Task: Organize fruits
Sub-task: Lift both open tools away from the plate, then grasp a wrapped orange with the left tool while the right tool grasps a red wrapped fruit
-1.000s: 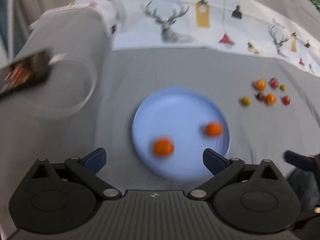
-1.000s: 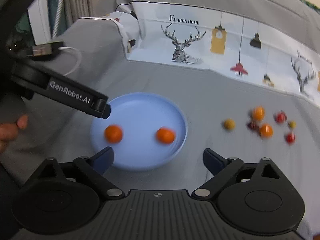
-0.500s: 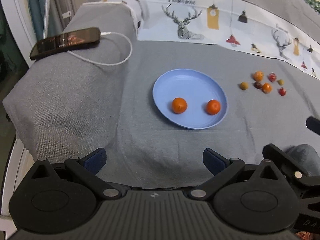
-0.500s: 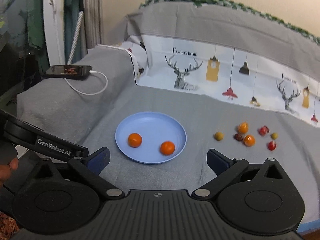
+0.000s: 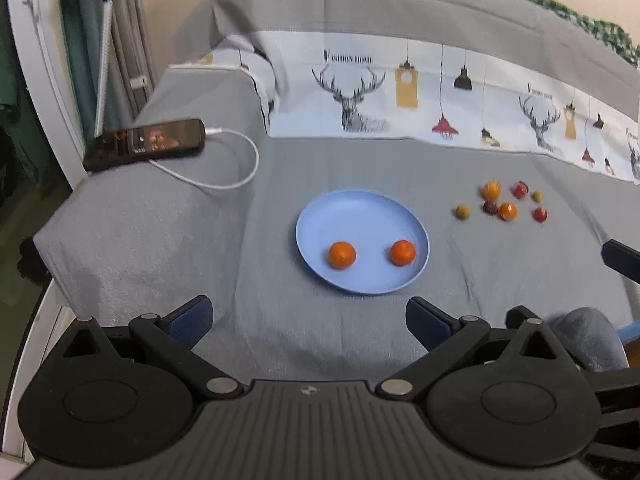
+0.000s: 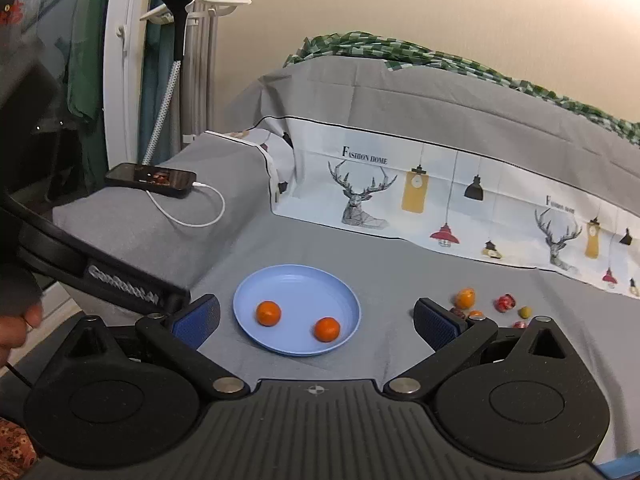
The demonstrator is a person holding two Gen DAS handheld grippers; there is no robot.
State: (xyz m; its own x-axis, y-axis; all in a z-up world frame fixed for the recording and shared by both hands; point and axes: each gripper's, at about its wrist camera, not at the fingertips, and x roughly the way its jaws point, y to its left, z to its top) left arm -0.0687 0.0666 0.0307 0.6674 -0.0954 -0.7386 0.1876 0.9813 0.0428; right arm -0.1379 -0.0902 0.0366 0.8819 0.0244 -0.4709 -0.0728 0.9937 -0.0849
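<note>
Holding both tools low over the near edge of the grey bedspread (image 5: 152, 216), you keep your left gripper (image 5: 308, 320) and right gripper (image 6: 316, 318) spread wide, nothing between the blue fingertips (image 5: 192, 316) of either. Through the left wrist camera, the blue plate (image 5: 360, 208) lies at about 12 o'clock past the open jaws, apart from them. Two round orange fruits rest on it, side by side but not touching: one (image 5: 342, 254) at 7 o'clock on the plate, the other (image 5: 402, 252) at 5 o'clock. A loose cluster of small fruits (image 5: 504, 204), orange, red, dark and yellow-green, sits on the cloth at 3 o'clock from the plate, well clear of its rim. From the right wrist camera, part of that cluster is hidden behind the right fingertip. A phone (image 6: 151, 179) with a white charging cable (image 6: 192, 222) lies at 10 o'clock on a raised fold.
</note>
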